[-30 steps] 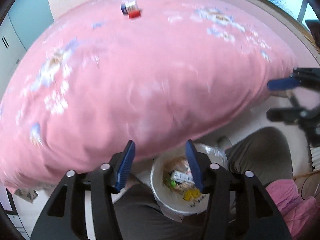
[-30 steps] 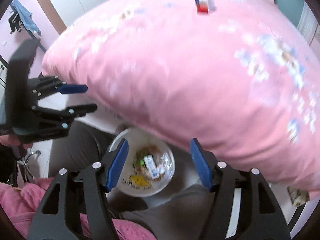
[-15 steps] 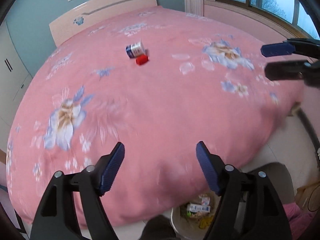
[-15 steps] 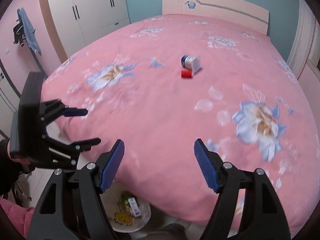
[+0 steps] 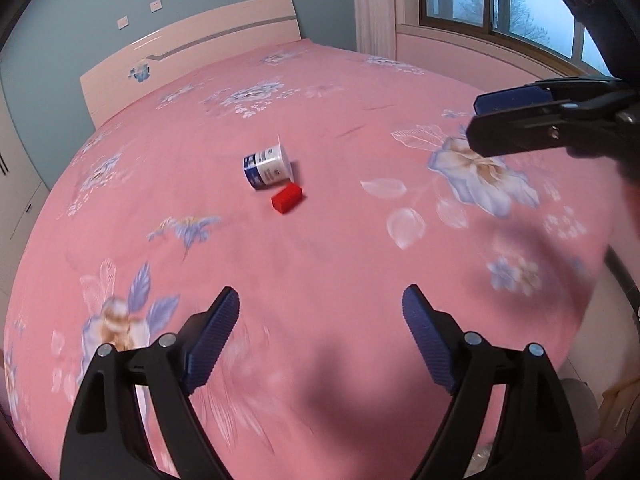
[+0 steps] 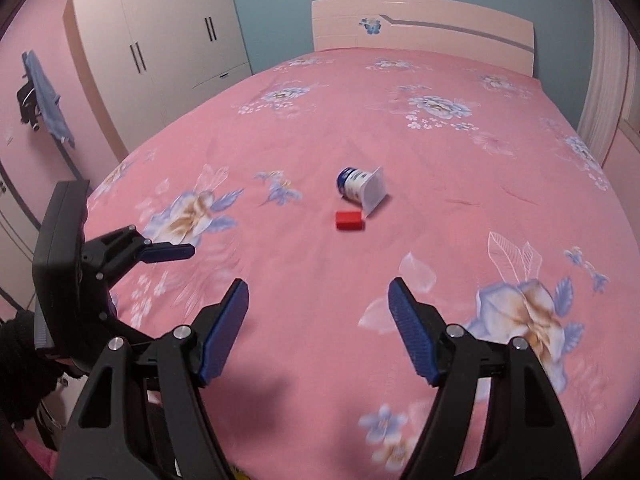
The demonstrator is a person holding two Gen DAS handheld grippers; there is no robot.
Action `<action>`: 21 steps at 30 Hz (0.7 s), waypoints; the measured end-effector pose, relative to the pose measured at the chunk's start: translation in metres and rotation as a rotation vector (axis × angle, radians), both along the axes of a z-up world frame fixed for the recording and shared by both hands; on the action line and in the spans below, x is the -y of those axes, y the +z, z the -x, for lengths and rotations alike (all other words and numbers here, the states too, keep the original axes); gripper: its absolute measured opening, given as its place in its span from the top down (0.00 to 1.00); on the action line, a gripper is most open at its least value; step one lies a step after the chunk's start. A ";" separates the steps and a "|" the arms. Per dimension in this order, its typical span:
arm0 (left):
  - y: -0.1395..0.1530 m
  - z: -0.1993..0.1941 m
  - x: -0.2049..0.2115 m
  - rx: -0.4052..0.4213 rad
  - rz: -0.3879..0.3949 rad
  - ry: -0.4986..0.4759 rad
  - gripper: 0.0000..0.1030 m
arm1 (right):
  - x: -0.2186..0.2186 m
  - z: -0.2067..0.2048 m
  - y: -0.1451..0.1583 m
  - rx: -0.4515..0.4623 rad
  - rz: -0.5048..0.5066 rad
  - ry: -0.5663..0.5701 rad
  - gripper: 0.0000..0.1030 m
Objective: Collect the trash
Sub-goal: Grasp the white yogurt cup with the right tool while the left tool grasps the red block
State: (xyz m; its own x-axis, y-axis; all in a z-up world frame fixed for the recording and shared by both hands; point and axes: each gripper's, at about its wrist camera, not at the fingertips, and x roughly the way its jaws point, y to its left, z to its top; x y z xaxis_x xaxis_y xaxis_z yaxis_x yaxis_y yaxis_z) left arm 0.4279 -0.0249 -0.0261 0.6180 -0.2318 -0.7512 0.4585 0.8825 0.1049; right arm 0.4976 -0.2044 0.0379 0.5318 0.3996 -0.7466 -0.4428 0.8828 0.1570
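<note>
A white and blue yogurt cup (image 5: 269, 168) lies on its side in the middle of the pink floral bed (image 5: 360, 248); it also shows in the right wrist view (image 6: 361, 189). A small red block (image 5: 286, 198) lies just in front of it, also in the right wrist view (image 6: 349, 220). My left gripper (image 5: 320, 324) is open and empty over the near part of the bed. My right gripper (image 6: 318, 310) is open and empty beside it. Each gripper shows in the other's view, the right one (image 5: 516, 120) and the left one (image 6: 160, 256).
A headboard (image 6: 420, 24) stands at the far end of the bed. White wardrobes (image 6: 160, 48) line the left wall. A window (image 5: 500, 4) and ledge run along the right side. The trash bin is out of view.
Both grippers have risen and tilted up from the bin of trash by the bed's edge to face across the bed. The cup and red block now look nearer. Both jaws stay open.
</note>
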 end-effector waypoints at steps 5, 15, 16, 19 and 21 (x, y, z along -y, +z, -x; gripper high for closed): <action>-0.018 -0.044 0.001 -0.026 -0.010 -0.002 0.17 | -0.003 -0.050 -0.021 -0.037 -0.029 -0.010 0.30; -0.065 -0.118 0.007 -0.076 0.009 -0.006 0.17 | -0.025 -0.135 -0.074 -0.102 -0.048 0.009 0.30; -0.068 -0.125 0.007 -0.076 0.017 -0.009 0.17 | -0.027 -0.141 -0.078 -0.107 -0.058 0.014 0.30; -0.073 -0.141 0.010 -0.071 0.031 -0.033 0.17 | -0.032 -0.165 -0.091 -0.124 -0.081 0.010 0.30; -0.077 -0.151 0.012 -0.082 0.044 -0.048 0.17 | -0.036 -0.182 -0.101 -0.138 -0.087 0.005 0.30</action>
State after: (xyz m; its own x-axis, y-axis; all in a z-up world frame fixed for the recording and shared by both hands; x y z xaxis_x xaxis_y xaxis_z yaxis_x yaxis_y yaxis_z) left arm 0.5789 -0.0369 -0.1035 0.5422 -0.2934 -0.7873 0.5054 0.8625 0.0266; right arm 0.6793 -0.1680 -0.0631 0.4241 0.4687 -0.7749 -0.4161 0.8608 0.2929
